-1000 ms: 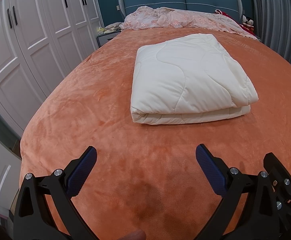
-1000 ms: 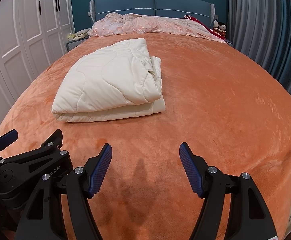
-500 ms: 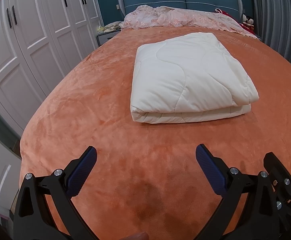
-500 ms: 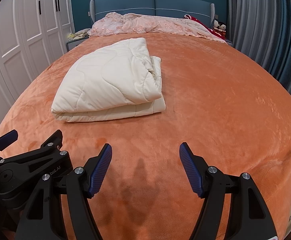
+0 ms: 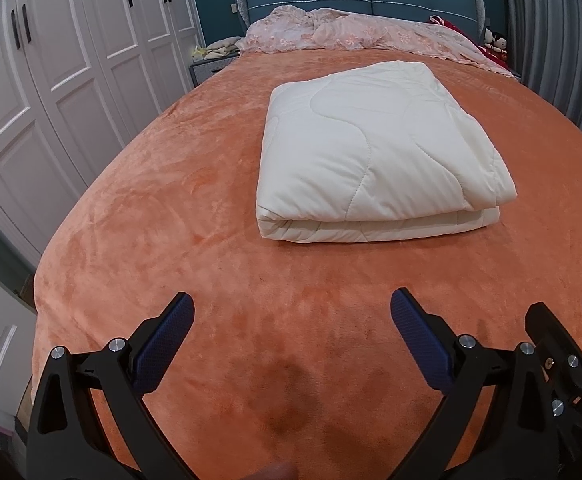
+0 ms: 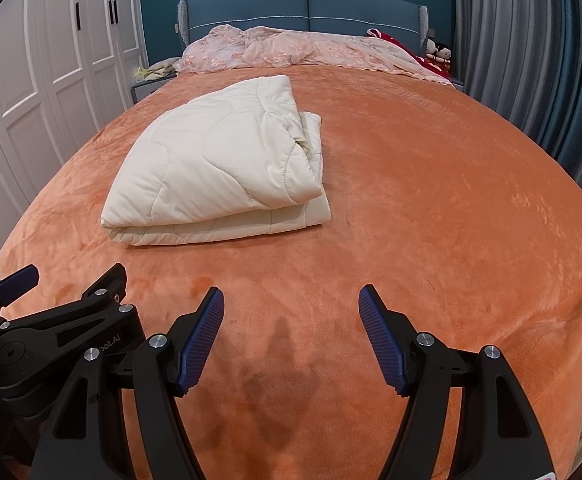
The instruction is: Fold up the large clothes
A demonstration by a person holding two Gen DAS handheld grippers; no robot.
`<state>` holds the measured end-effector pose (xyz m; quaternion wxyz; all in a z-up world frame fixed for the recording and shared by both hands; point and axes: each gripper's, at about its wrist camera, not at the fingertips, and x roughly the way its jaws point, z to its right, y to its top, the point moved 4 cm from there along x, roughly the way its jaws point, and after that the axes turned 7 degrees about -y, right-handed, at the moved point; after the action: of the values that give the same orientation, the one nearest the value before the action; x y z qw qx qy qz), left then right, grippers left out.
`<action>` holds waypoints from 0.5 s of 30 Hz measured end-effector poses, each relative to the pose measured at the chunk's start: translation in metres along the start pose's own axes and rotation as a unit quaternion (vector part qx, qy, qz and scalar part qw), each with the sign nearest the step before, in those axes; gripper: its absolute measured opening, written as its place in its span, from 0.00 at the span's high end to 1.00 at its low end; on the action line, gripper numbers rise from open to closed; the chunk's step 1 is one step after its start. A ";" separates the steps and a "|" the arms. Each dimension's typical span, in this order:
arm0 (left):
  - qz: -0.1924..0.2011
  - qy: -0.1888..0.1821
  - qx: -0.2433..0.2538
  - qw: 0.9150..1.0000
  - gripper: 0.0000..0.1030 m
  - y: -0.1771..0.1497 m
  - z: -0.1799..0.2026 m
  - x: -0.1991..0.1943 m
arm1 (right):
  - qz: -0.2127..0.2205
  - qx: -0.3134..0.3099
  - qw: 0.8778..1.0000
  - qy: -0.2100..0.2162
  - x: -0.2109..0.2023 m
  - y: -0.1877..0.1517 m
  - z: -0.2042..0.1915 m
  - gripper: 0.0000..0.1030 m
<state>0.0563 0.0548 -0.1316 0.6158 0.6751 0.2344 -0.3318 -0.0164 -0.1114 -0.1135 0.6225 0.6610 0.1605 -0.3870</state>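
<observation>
A: We note the cream quilt (image 5: 375, 152) lies folded into a thick rectangle on the orange blanket (image 5: 163, 220), toward the middle of the bed and well apart from both grippers. Its folded edge faces us; the looser layered edges sit on its right side.

B: Agreed. We record the left gripper (image 5: 291, 312) with its jaws spread wide, nothing between the blue pads (image 5: 167, 340), hanging over bare blanket near the foot of the bed.

A: The right gripper (image 6: 291, 304) reads the same to us: jaws apart, pads clear, only blanket and shadow beneath. In the left wrist view its frame shows just beside the left one, at the lower right edge.

B: We add the surroundings. A pink floral cover (image 6: 291, 50) is bunched along the blue headboard (image 6: 307, 8). White wardrobe doors (image 5: 71, 60) run down the left side, grey curtains (image 6: 531, 60) down the right.

A: Small dolls (image 6: 439, 52) sit at the head of the bed on the right; we cannot make out more of them.
</observation>
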 end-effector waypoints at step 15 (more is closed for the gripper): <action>-0.010 -0.011 0.001 1.000 0.10 -0.002 0.003 0.006 | -0.002 0.006 1.000 0.005 0.003 0.002 -0.004 0.34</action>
<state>0.0589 0.0513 -0.1372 0.6145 0.6692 0.2342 -0.3460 -0.0119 -0.1086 -0.1149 0.6169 0.6665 0.1620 -0.3860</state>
